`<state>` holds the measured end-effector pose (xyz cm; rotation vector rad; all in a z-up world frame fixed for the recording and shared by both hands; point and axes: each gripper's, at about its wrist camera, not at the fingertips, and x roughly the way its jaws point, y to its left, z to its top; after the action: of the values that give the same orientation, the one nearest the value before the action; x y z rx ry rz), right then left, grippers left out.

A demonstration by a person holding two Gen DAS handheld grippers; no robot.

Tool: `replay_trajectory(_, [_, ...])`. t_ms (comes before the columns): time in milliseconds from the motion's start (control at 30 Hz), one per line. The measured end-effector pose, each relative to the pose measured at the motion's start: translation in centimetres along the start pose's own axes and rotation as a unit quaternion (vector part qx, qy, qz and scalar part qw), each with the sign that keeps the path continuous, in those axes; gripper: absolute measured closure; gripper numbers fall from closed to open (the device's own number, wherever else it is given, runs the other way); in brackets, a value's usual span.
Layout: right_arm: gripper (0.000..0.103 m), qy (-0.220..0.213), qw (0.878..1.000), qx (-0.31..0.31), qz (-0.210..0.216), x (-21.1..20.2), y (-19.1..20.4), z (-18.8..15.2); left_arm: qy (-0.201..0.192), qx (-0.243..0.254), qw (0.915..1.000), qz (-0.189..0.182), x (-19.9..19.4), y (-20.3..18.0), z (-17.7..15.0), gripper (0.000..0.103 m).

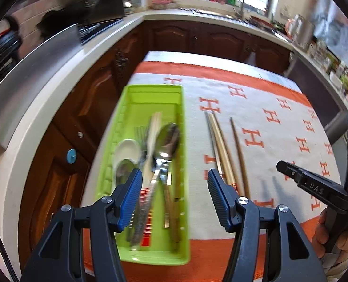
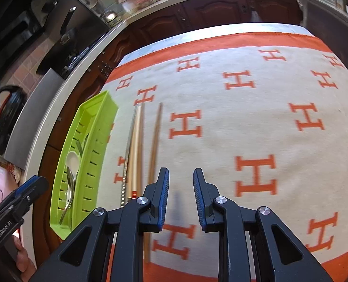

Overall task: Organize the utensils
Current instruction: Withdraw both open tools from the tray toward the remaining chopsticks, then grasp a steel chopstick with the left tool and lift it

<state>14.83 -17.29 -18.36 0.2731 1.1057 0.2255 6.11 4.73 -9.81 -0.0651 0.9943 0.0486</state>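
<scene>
Left gripper (image 1: 175, 193) hangs above the near end of the green tray (image 1: 126, 94), its blue-padded jaws spread well apart with nothing between them; the pads touch nothing. Right gripper (image 2: 181, 195) hovers over bare cloth just right of the loose chopsticks, its jaws set close together but with a clear gap, and nothing is pinched in that gap, so it too is released.

The green tray sits on the left side of the bench (image 2: 221, 27), long side running away from the camera, close to the bench's left edge. Inside it lie a large metal spoon (image 1: 168, 138), a white ceramic spoon (image 1: 126, 149), a smaller metal spoon (image 1: 124, 171), a fork (image 1: 139, 132) and a pale pair of chopsticks (image 1: 155, 122), all piled lengthwise and overlapping; blur hides how many handles there are at the near end.

Just beside the tray on its right, on the orange-and-cream cloth (image 2: 244, 117) with H letters, lie the loose chopsticks: a gold pair (image 2: 136, 145) touching each other, with a thin silvery stick (image 2: 128, 155) against their left side, and one brown wooden chopstick (image 2: 154, 150) a little apart on the right. All point away from the camera, roughly parallel to the tray.

In the left wrist view the other gripper (image 1: 291, 172) and the hand (image 1: 326, 232) holding it show at the right edge
</scene>
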Motion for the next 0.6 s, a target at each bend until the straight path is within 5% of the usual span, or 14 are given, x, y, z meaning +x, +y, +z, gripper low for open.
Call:
replay_trajectory(133, [0.082,-0.006,1.0,0.015,0.006,-0.8,-2.2,0.0,0.019,0.031,0.9993,-0.007,1.1,-3.1,0.4,0.055])
replay_trajectory(300, [0.082,-0.014,0.999,0.026,0.017,-1.4,-4.2,0.1,0.06,0.047,0.9968,-0.023,3.6,-5.6,0.7,0.086])
replay_trajectory(600, [0.081,-0.017,0.999,0.029,0.03,-1.4,-5.5,0.0,0.136,0.029,0.9897,-0.034,8.0,-6.1,-0.2,0.091])
